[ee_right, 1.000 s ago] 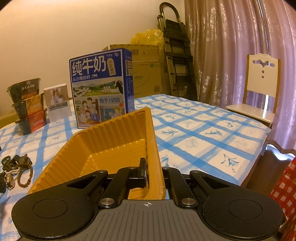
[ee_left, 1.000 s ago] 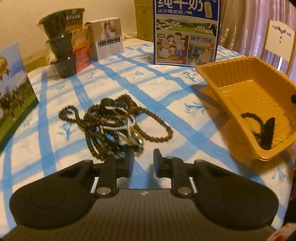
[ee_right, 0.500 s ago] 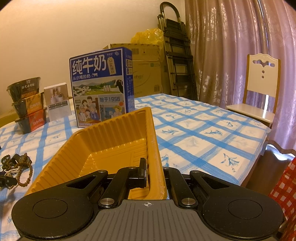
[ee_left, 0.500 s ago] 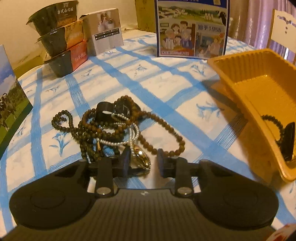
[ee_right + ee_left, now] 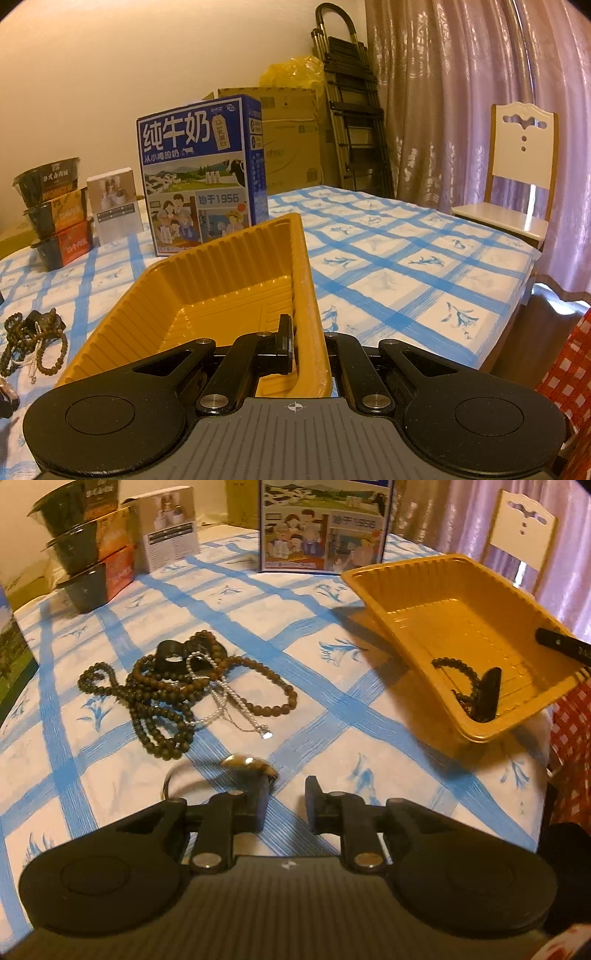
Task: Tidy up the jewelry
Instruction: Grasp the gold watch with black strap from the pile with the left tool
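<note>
While the left gripper (image 5: 282, 797) hangs over the near edge of the table (image 5: 406, 258), its two fingers stand apart and are closing, and we see only the blue checked cloth in the gap between them. One metal ring piece (image 5: 243, 763) with a shiny dome sits at the tip of the finger on the picture's left. We cannot tell if it hangs on that finger.

The right gripper (image 5: 306, 347) has its fingers together, clamped on the side wall of the one yellow tray (image 5: 207, 273). One finger is inside the tray and one is outside. The tray is tilted, toward the right edge of the table. We count one dark bead string (image 5: 454, 668) in its low corner.

The jewelry pile (image 5: 173, 690) lies on the cloth just beyond the left gripper, well apart from the tray. We see several brown and dark bead strings in it, too tangled to count, one pearl strand (image 5: 225, 694) and one thin silver chain (image 5: 255, 729).

Toward the far edge stands one blue milk box (image 5: 199, 177). It reads "纯牛奶", "从小喝的奶" and "始于1956". Beside it are one small white box (image 5: 114, 203) and three stacked bowls (image 5: 51, 210), whose labels are too small for us to read.
</note>
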Action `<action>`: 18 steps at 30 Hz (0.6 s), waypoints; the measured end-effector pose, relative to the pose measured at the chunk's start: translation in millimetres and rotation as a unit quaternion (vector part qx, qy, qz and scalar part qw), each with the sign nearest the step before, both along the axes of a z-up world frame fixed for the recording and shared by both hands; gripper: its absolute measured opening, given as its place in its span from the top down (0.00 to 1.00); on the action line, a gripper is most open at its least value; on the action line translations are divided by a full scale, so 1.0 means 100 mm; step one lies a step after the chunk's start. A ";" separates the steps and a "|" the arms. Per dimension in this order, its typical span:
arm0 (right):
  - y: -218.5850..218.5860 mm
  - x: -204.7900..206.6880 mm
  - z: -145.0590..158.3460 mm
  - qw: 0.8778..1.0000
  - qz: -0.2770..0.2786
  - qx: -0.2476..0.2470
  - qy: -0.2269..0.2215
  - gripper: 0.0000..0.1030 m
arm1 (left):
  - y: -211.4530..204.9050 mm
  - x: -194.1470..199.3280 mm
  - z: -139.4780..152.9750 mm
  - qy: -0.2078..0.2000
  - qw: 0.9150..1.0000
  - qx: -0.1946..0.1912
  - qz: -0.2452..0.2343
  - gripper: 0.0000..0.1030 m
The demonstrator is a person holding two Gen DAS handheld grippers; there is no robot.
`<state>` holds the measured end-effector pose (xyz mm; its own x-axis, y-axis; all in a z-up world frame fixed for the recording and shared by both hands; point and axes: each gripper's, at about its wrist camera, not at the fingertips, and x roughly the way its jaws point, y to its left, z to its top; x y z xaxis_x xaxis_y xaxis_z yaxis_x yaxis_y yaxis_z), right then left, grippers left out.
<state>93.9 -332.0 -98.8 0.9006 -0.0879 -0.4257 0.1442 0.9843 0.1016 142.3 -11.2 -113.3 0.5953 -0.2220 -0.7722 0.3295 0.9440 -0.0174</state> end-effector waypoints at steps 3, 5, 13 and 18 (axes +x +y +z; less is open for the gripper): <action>0.00 0.00 0.00 1.000 0.000 0.001 0.000 0.96 | 0.01 0.06 0.01 -0.001 1.000 -0.012 0.022 0.81; 0.00 0.00 0.00 1.000 -0.001 0.002 0.000 0.96 | 0.00 0.08 0.02 -0.004 0.999 -0.009 0.034 0.80; 0.01 0.00 0.01 1.000 -0.001 0.003 0.001 0.96 | 0.02 0.03 0.00 -0.018 0.998 0.058 0.015 0.75; 0.02 -0.01 0.02 1.000 -0.002 0.004 0.001 0.96 | 0.08 0.07 -0.12 -0.007 0.995 0.097 -0.013 0.74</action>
